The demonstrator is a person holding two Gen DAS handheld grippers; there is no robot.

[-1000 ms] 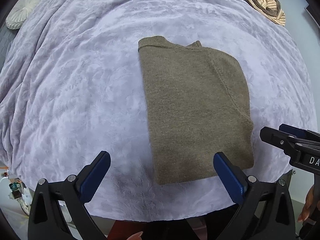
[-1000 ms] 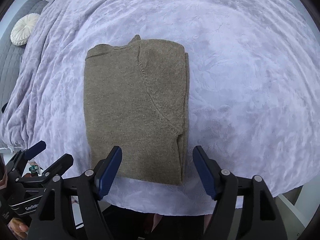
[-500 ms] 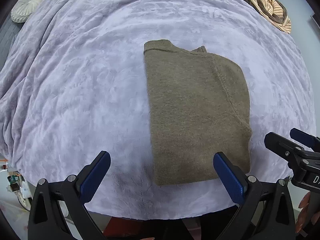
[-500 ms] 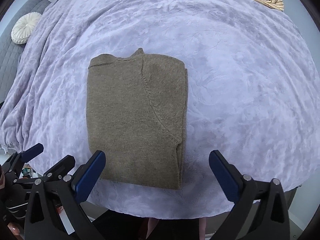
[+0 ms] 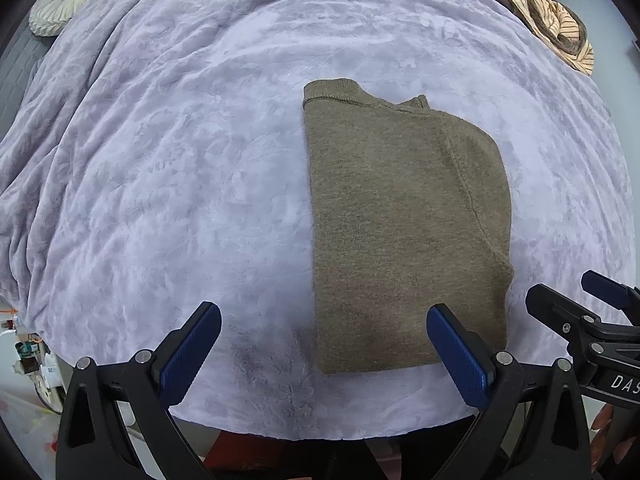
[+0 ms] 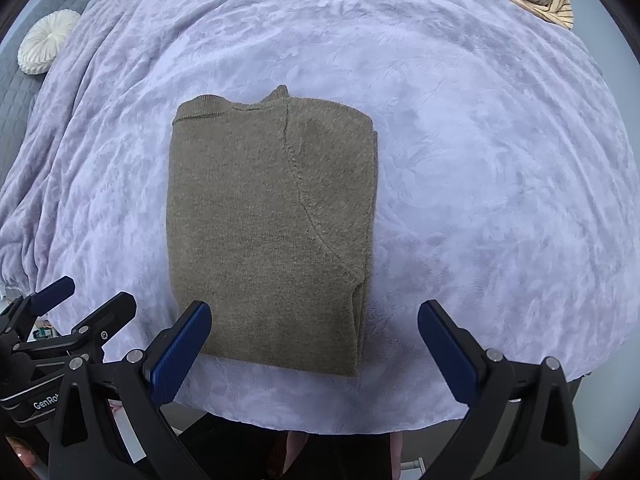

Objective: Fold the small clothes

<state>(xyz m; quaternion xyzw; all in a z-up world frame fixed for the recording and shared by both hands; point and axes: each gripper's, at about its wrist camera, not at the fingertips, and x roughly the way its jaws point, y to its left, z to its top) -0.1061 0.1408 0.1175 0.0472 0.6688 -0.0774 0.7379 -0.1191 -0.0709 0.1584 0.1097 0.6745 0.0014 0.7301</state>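
Note:
An olive-brown knit sweater lies folded into a neat rectangle on the lilac blanket, collar at the far end. My left gripper hangs open above the near edge of the bed, its right pad over the sweater's near hem, nothing between its jaws. My right gripper also stands wide open above the sweater's near right corner, holding nothing. Each gripper shows at the side of the other's view: the right gripper, the left gripper.
The lilac plush blanket covers the whole bed. A round cream cushion lies at the far left. A heap of striped and brown clothes sits at the far right corner. Wires and small items lie off the bed's left edge.
The right gripper's jaws spread from partly open to wide open. Both grippers rose a little, so the sweater looks smaller and more of the bed shows.

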